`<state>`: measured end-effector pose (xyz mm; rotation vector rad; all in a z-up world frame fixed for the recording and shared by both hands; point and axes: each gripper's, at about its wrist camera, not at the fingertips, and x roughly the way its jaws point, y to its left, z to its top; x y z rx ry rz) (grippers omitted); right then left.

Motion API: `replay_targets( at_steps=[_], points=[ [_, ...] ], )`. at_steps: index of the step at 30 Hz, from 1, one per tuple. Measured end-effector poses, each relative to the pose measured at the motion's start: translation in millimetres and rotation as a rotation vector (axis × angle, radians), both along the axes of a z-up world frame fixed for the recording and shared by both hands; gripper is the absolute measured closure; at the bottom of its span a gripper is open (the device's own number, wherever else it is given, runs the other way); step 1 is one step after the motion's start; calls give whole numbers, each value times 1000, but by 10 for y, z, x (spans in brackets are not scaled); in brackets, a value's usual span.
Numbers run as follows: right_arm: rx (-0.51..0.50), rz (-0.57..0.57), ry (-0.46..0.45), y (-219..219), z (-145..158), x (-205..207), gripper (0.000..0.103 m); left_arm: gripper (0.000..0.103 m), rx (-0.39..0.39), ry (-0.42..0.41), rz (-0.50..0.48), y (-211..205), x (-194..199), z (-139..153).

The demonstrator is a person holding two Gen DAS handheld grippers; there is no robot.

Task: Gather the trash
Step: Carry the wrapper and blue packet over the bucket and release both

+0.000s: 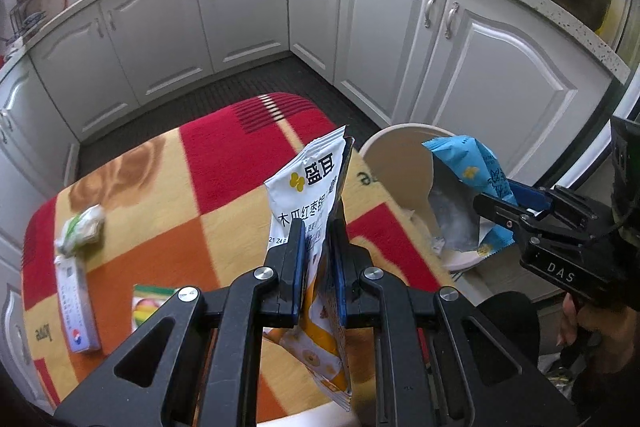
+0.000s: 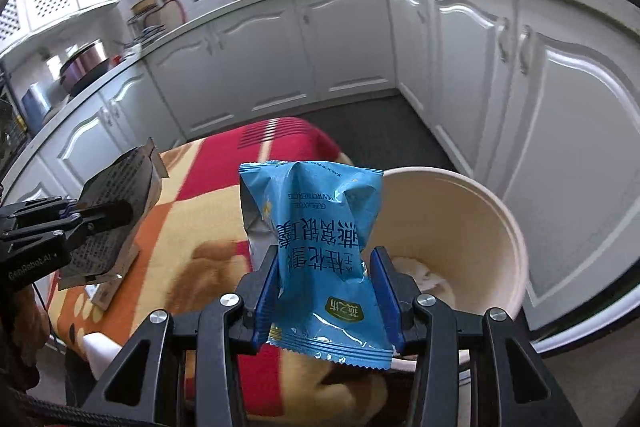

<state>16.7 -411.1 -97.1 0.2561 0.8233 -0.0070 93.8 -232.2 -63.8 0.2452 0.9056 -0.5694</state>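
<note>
Two packets held, one per gripper. Left gripper (image 1: 316, 247) clamped on white packet (image 1: 306, 187), held upright above table (image 1: 224, 187), likely to clear cloth on way to bin. Right gripper (image 2: 326, 291) clamped on blue packet (image 2: 316, 223), poised at bin (image 2: 480, 227) rim for drop. Bin sits beside table, already with white scraps inside. Wrapper (image 1: 82, 227), box (image 1: 76, 303), card (image 1: 150, 303) remain on table, uncollected.
</note>
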Motion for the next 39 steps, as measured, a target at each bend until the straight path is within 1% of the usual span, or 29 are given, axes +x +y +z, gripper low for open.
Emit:
replay_targets(
  at_steps=[9, 16, 18, 21, 31, 35, 37, 38, 39],
  points=[
    [3, -71, 25, -300, -105, -75, 60, 93, 9, 38, -53, -363, 88, -112],
    [17, -129, 70, -537, -278, -105, 60, 93, 27, 41, -103, -655, 86, -187],
    [23, -141, 76, -582, -312, -121, 60, 93, 27, 54, -115, -737, 95, -213],
    [26, -157, 77, -635, -345, -143, 60, 93, 9, 98, -135, -844, 146, -267],
    [39, -207, 134, -797, -552, -142, 59, 93, -37, 173, -145, -1094, 256, -379],
    [40, -224, 146, -836, -623, -121, 59, 93, -50, 178, -147, -1160, 281, -426],
    [39, -233, 150, -861, -646, -94, 54, 92, -63, 182, -145, -1188, 300, -445],
    [33, -240, 150, -867, -655, -80, 43, 92, -74, 189, -140, -1199, 315, -456],
    [27, -243, 150, -863, -662, -57, 36, 91, -82, 198, -137, -1199, 330, -468]
  ],
)
